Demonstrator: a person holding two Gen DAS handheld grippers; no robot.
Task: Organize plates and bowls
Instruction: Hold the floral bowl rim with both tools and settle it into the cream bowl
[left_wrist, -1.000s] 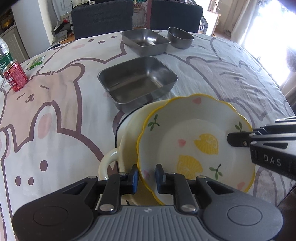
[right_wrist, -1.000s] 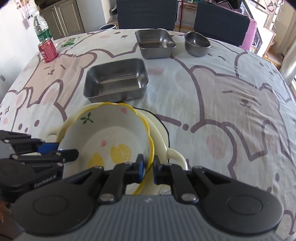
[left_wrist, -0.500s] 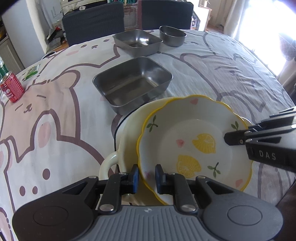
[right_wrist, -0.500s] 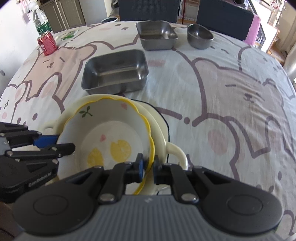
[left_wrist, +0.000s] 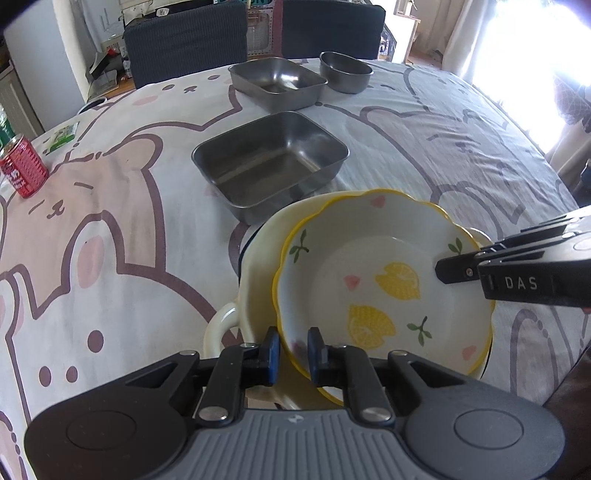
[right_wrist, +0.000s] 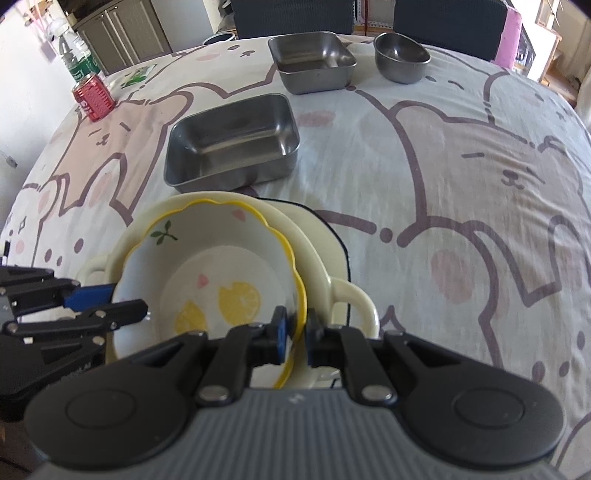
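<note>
A white bowl with a yellow scalloped rim and lemon print (left_wrist: 376, 280) (right_wrist: 218, 280) sits inside a larger cream dish with two handles (left_wrist: 258, 266) (right_wrist: 317, 258). My left gripper (left_wrist: 293, 350) is shut on the lemon bowl's near rim. My right gripper (right_wrist: 296, 332) is shut on the opposite rim; it shows in the left wrist view (left_wrist: 461, 269). Whether the bowl rests in the cream dish or hangs just above it I cannot tell.
A large steel tray (left_wrist: 269, 162) (right_wrist: 232, 144) lies just beyond the bowls. A smaller steel tray (left_wrist: 277, 83) (right_wrist: 312, 61) and a steel bowl (left_wrist: 345, 72) (right_wrist: 402, 57) stand farther back. A red can (left_wrist: 22, 170) (right_wrist: 92, 96) and bottle (right_wrist: 75, 61) are at the far left.
Both grippers with the lemon bowl have drawn back toward the near table edge and a little up; the steel trays look farther away. Both grips are unchanged.
</note>
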